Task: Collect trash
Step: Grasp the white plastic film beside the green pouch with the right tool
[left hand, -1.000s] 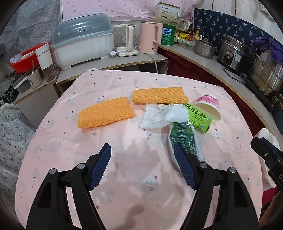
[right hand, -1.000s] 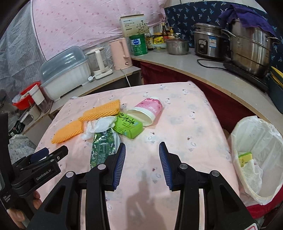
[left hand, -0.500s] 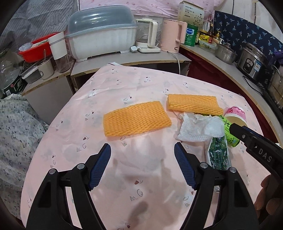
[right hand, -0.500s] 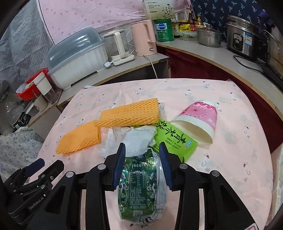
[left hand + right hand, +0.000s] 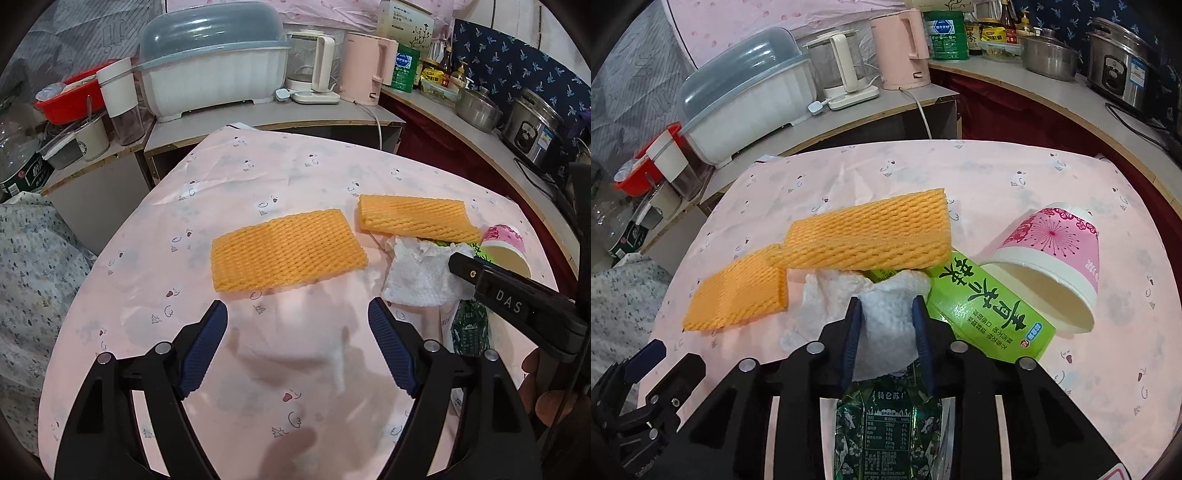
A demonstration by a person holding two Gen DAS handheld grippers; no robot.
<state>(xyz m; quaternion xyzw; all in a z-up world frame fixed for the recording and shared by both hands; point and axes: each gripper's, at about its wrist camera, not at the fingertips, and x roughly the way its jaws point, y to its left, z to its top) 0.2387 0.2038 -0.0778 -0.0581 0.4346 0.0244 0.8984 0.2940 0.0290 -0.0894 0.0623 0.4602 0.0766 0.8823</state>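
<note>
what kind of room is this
Most likely a home kitchen: a rice cooker, a pink kettle and a covered dish rack line the counter behind a table with a pink cloth.

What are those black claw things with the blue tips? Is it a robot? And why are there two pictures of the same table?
It is not a robot. A person holds one hand-held gripper in each hand, and each carries a camera that looks out along its two fingers. That is why you get two pictures: one from the left gripper, one from the right.

The left hand-held gripper hangs open over the pink tablecloth, with nothing between its blue pads, near a flat orange foam net.

The right hand-held gripper is closing around a crumpled white paper towel, which lies on a green snack packet.

Beside them lie a second orange foam net, a green drink carton and a tipped-over pink paper cup. It is all trash to collect.
</note>
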